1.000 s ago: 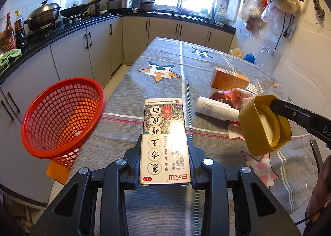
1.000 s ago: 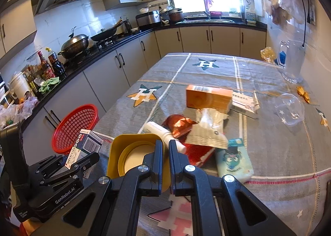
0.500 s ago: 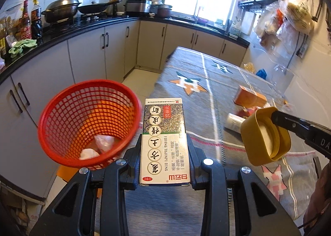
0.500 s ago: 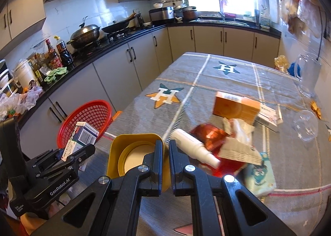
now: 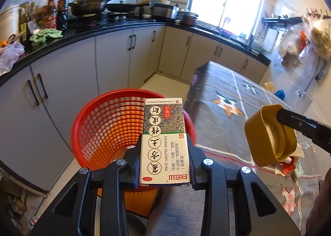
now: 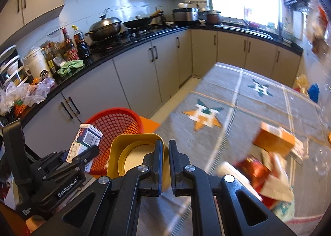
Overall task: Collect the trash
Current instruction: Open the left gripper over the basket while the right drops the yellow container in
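Right now both grippers carry trash and neither piece is yet in the red basket (image 5: 107, 132), which I use as the landmark. The left gripper (image 5: 164, 165) is clamped on the white medicine box (image 5: 164, 143), its pads pressing the box's long sides; the box is held directly over the basket's near rim, its far end reaching above the opening. The right gripper (image 6: 164, 163) has its jaws nearly together, pinching the wall of the yellow tub (image 6: 132, 153) between them. That tub hangs to the right of the basket, just short of its rim in the right wrist view, and above the edge of the table (image 6: 238, 95) rather than above the opening.

So the carrying is about done for the box and not quite done for the tub. Whether earlier items lie in the basket I cannot tell (the box and gripper hide its bottom here).

Plenty is left. On the table, well away from the basket on its right, a blurred heap remains: an orange carton (image 6: 275, 138), a red wrapper (image 6: 254, 169), a white bottle (image 6: 229, 171) and a bluish packet (image 6: 285, 207). By my judgement the task is early to middling, with two drops pending and several more trips after them.
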Motion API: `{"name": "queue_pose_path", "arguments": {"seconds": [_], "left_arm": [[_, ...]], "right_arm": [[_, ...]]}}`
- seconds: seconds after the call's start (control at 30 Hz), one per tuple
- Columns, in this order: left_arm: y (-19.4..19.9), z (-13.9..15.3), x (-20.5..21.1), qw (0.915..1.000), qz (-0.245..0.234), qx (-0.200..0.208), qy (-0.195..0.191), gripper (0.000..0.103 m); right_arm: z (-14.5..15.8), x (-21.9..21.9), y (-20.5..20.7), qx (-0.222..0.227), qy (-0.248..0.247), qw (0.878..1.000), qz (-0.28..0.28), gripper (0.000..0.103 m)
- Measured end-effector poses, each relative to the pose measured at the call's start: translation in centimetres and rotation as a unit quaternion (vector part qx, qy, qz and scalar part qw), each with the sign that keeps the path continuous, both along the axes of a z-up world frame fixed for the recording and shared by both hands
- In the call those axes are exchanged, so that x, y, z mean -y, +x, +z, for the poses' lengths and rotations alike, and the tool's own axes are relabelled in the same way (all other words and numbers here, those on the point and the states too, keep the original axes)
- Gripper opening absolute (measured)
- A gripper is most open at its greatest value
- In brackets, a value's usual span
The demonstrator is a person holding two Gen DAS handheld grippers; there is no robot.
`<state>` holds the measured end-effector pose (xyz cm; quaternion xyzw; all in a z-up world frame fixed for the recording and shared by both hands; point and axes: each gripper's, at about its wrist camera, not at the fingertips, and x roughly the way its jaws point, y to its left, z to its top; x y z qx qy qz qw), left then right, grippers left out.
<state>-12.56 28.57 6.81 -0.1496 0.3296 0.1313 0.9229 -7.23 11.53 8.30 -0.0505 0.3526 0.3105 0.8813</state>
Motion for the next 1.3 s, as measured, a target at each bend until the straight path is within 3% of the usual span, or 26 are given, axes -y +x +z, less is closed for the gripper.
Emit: {"name": "queue_pose_path", "arguments": {"seconds": [0.43,0.9,1.3], "left_arm": [[0.7,-2.5,-4.7,0.9988,0.038,-0.025,-0.017,0.033],[1.3,-3.7,-5.7,0.9986,0.035,-0.032,-0.024,0.033],[1.2,-3.1,-4.9,0.9990,0.035,-0.023,-0.015,0.054]], "right_arm": [[-1.9,-7.5,2.1,-0.016,-0.013,0.999,0.029,0.007],[-4.0,-9.7,3.8,-0.053,-0.012,0.998,0.033,0.010],[-2.9,-8.9,3.2,-0.052,0.014,0.998,0.037,0.012]]}}
